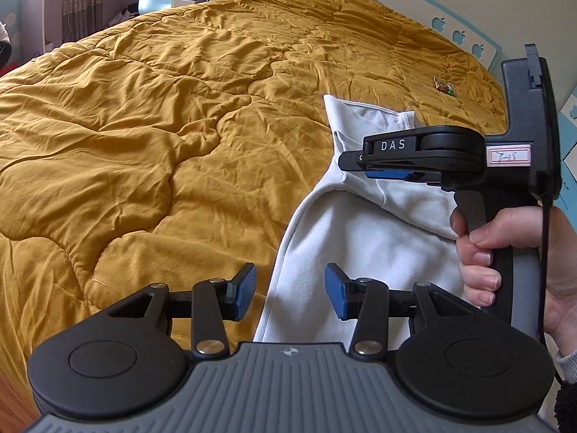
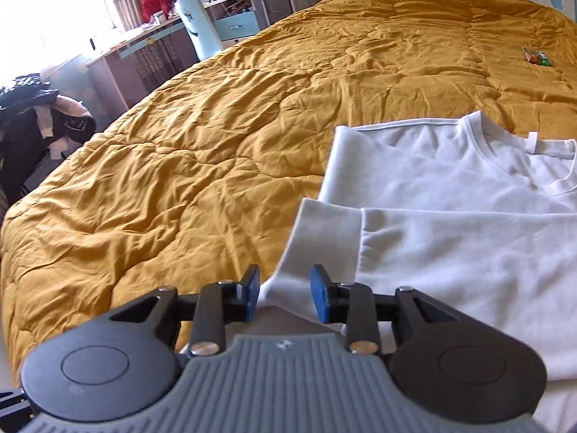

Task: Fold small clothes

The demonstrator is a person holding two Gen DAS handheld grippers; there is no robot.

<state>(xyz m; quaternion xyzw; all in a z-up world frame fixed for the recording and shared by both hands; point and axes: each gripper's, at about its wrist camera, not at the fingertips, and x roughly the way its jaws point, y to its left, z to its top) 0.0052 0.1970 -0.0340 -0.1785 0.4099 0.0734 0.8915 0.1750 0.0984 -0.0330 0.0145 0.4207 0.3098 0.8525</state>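
A white long-sleeved top (image 1: 360, 238) lies on the mustard quilt (image 1: 162, 126), with a sleeve folded across its body (image 2: 468, 238). Its neckline and label show in the right wrist view (image 2: 530, 151). My left gripper (image 1: 290, 294) is open and empty, just above the top's left edge. My right gripper (image 2: 285, 294) is open, with the sleeve cuff (image 2: 324, 238) lying just ahead of and between its blue pads, not pinched. In the left wrist view the right gripper (image 1: 355, 169) hovers over the folded sleeve, held by a hand (image 1: 497, 252).
A small green and orange wrapper (image 1: 444, 87) lies on the quilt near the headboard (image 1: 465, 36); it also shows in the right wrist view (image 2: 537, 57). A desk, a blue chair (image 2: 198, 29) and piled clothes (image 2: 39, 122) stand beyond the bed's far side.
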